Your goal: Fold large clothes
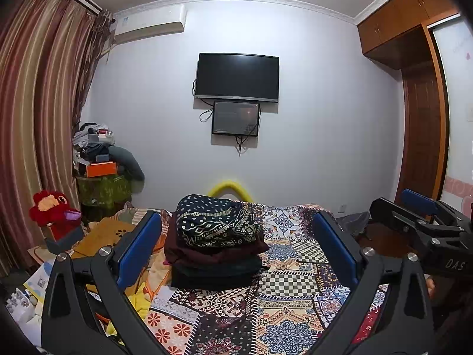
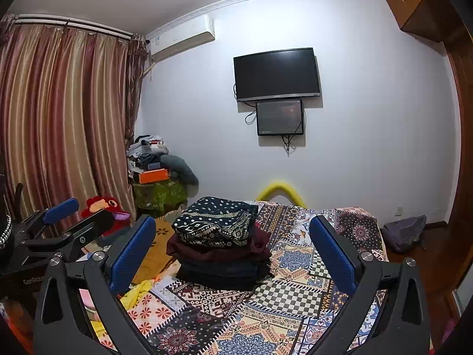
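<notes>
A stack of folded clothes (image 1: 217, 242) sits on the patchwork bedspread (image 1: 283, 304). The top piece is black with white dots and patterns (image 1: 215, 222), over a maroon piece and dark pieces. The stack also shows in the right wrist view (image 2: 220, 242). My left gripper (image 1: 236, 248) is open and empty, held above the bed before the stack. My right gripper (image 2: 233, 251) is open and empty too. The right gripper shows at the right edge of the left wrist view (image 1: 419, 219); the left gripper shows at the left of the right wrist view (image 2: 59, 224).
A red plush toy (image 1: 53, 210) and a cluttered green-covered stand (image 1: 103, 189) are left of the bed by the curtain (image 1: 32, 118). A TV (image 1: 236, 77) hangs on the far wall. A grey bag (image 2: 405, 232) lies on the floor at right. Wardrobe (image 1: 422, 148) at right.
</notes>
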A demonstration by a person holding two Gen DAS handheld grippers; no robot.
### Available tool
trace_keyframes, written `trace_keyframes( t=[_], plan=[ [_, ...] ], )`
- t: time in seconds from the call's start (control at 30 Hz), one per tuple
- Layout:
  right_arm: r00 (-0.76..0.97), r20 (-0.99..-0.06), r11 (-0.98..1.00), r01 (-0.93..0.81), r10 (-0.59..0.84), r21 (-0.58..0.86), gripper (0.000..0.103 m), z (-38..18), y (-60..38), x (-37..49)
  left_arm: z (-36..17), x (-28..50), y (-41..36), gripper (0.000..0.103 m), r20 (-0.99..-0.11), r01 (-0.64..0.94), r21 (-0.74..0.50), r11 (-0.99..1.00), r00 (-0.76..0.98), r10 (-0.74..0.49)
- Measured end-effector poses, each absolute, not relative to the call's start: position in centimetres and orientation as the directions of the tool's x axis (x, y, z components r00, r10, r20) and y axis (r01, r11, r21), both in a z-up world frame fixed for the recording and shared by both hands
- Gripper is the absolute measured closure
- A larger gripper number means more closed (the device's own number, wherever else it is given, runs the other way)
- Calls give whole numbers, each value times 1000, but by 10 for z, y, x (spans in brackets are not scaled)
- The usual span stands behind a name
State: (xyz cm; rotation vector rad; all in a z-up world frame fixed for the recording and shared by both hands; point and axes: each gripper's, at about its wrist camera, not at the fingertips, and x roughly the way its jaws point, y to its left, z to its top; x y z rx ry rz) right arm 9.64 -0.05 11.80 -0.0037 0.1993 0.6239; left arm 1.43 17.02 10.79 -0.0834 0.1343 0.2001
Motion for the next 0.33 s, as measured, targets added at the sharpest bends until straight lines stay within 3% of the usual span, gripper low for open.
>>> trace_keyframes(
  t=[0.33],
  plan=[
    [790,-196,811,-583,580,49,0,116,5,96,106,14,172,0,-145,-207,-71,976,970,196]
  ],
)
